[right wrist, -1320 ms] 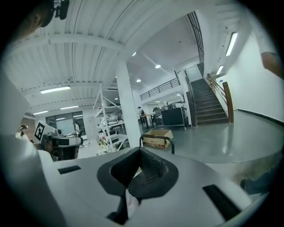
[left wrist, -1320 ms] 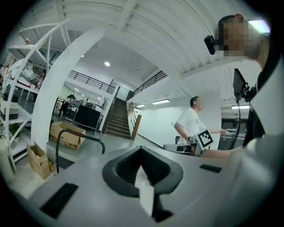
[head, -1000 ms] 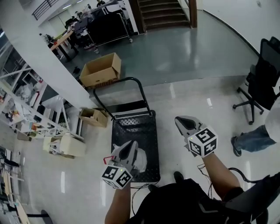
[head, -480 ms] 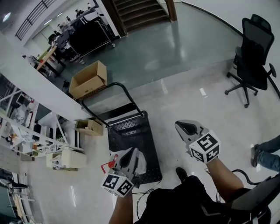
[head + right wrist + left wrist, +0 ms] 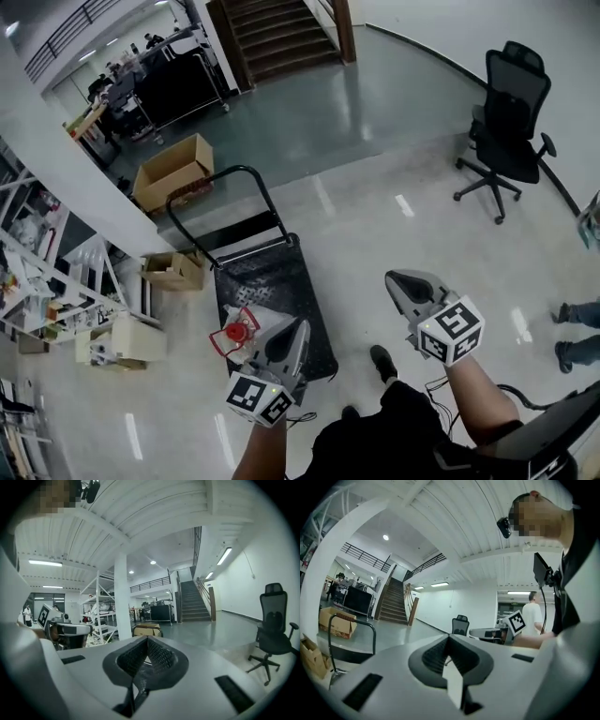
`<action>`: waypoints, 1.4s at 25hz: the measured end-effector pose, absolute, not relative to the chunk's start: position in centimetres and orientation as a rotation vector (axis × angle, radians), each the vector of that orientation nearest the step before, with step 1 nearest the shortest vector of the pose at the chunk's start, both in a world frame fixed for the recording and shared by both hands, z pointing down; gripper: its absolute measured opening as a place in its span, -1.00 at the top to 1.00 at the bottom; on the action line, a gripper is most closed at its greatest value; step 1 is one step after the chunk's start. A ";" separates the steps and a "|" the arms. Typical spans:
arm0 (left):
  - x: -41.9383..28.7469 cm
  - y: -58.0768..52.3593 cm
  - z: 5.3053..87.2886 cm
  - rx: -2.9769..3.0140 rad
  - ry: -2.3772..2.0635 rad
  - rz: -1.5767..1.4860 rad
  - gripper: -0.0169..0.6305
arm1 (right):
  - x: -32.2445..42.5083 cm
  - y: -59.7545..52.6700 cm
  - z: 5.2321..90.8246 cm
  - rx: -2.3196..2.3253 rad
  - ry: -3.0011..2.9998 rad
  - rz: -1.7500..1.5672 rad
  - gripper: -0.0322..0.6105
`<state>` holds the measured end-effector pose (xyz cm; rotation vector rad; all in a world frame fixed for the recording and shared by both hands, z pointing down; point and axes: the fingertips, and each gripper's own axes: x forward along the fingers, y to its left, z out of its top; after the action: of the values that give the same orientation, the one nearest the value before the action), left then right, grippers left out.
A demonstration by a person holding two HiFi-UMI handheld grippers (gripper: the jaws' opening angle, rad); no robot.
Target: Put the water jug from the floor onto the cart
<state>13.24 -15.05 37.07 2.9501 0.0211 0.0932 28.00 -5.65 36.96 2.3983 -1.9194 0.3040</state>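
Observation:
The water jug [image 5: 246,331], clear with a red cap and red handle, lies on the near end of the black platform cart [image 5: 272,277]. The cart's loop handle [image 5: 217,178] stands at its far end. My left gripper [image 5: 301,326] hovers just right of the jug, partly covering it, jaws shut and holding nothing. In the left gripper view the left gripper [image 5: 449,637] points out level across the hall. My right gripper [image 5: 390,277] is over bare floor right of the cart, shut and empty. In its own view the right gripper [image 5: 147,638] faces the column and the cart handle.
An open cardboard box [image 5: 172,172] sits beyond the cart, smaller boxes [image 5: 172,271] to its left beside white shelving. A black office chair [image 5: 506,117] stands at the far right. Stairs [image 5: 281,33] rise at the back. Another person's feet [image 5: 568,330] show at the right edge.
The view has swung right, so cart and chair sit further left. Both grippers moved sideways; the jug's red cap and handle now show left of the left gripper.

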 end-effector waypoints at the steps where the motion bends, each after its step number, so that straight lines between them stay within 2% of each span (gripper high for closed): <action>1: 12.2 -14.5 37.5 2.944 0.030 0.100 0.94 | 27.0 -4.8 37.0 2.412 -1.904 0.315 0.89; 11: 6.6 -7.3 36.3 2.938 0.022 0.094 0.94 | 19.8 5.0 34.7 2.415 -1.885 0.263 0.89; 25: 5.4 15.3 33.1 2.967 -0.056 0.107 0.94 | 17.7 24.7 34.6 2.311 -2.061 0.226 0.89; 35: -1.5 21.4 32.4 3.006 -0.011 0.140 0.94 | 10.8 30.2 34.1 2.345 -2.078 0.196 0.89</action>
<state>-1.53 21.44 32.38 3.0061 -0.0114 0.1399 10.84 30.16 34.13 2.3446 -2.0778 0.1964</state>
